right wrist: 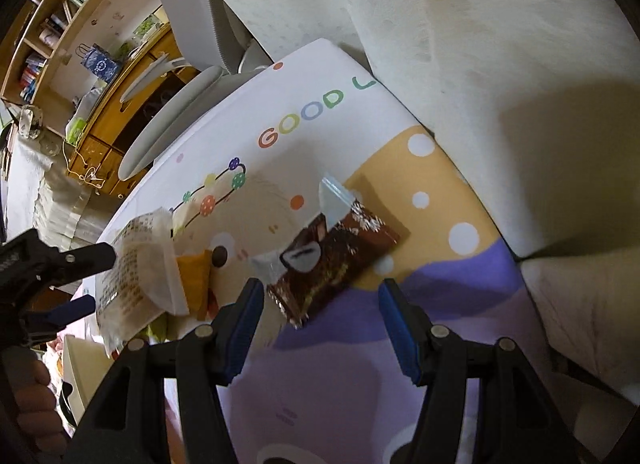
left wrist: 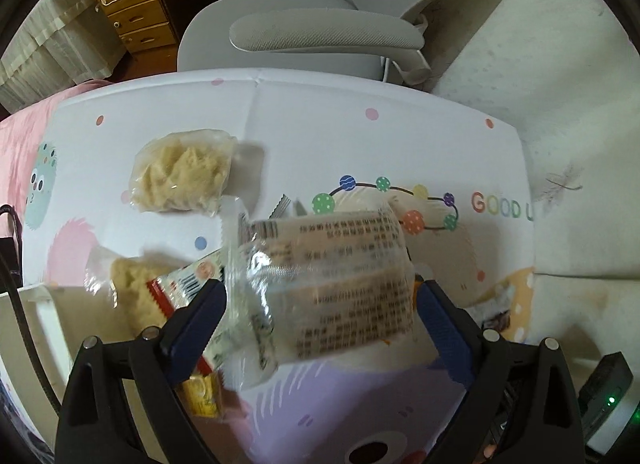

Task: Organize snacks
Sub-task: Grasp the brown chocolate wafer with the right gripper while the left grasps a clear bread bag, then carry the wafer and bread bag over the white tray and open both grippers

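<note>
My left gripper (left wrist: 320, 296) is shut on a clear-wrapped pale pastry packet with printed text (left wrist: 332, 280) and holds it above the cartoon-print mat (left wrist: 360, 135); the packet also shows in the right wrist view (right wrist: 136, 272). A second wrapped pastry (left wrist: 182, 171) lies on the mat farther back. Another pastry (left wrist: 128, 284) and a red-white snack pack (left wrist: 180, 288) lie at the left. My right gripper (right wrist: 320, 296) is open and empty, its fingers on either side of the near end of a brown chocolate-bar packet (right wrist: 332, 260) on the mat.
A white bin (left wrist: 36, 316) stands at the lower left with a yellow snack (left wrist: 202, 392) near it. A grey chair (left wrist: 324, 31) stands behind the mat. A cream cushion (right wrist: 500, 63) borders the mat on the right. A wooden drawer unit (left wrist: 132, 3) is far back.
</note>
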{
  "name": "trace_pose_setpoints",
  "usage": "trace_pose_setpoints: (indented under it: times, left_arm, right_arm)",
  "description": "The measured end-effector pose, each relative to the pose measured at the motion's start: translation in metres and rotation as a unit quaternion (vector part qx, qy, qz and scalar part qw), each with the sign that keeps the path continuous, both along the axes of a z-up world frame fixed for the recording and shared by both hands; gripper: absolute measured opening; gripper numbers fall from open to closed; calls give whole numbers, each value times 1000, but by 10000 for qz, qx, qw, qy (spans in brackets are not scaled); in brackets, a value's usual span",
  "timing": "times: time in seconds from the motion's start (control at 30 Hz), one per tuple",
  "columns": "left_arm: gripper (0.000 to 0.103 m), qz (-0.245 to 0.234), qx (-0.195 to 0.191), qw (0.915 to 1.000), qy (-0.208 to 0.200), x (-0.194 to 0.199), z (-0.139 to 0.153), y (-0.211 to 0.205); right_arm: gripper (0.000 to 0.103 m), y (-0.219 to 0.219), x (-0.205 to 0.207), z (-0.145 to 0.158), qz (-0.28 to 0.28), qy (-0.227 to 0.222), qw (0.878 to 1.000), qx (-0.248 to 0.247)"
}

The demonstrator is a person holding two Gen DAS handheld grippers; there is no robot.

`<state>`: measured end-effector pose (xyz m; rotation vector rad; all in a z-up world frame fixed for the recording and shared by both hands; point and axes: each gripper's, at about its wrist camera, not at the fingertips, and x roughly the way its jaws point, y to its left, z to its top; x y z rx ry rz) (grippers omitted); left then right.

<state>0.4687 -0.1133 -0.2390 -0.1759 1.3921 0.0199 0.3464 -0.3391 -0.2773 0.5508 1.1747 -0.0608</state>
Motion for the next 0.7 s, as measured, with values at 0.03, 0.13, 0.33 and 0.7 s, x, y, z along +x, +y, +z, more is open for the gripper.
trace_pose_setpoints:
  times: [0.03,0.13,0.33,0.7]
  left_arm:
    - [95,-2,34,10000,57,3,-4,-2]
    - [99,10,200,9997,149,8,-14,-7]
    - [102,-64,412,9990,188,14,-26,-14]
    - [103,-121,407,9990,99,18,-31,-14]
  right_arm:
    - [60,1,3,-1,-13,21,10000,5]
    - [60,1,9,1,-23,9,10000,-24]
    - [60,8,19,3,8,65,9990,-445]
    - [37,16,19,3,97,132,9926,-1202]
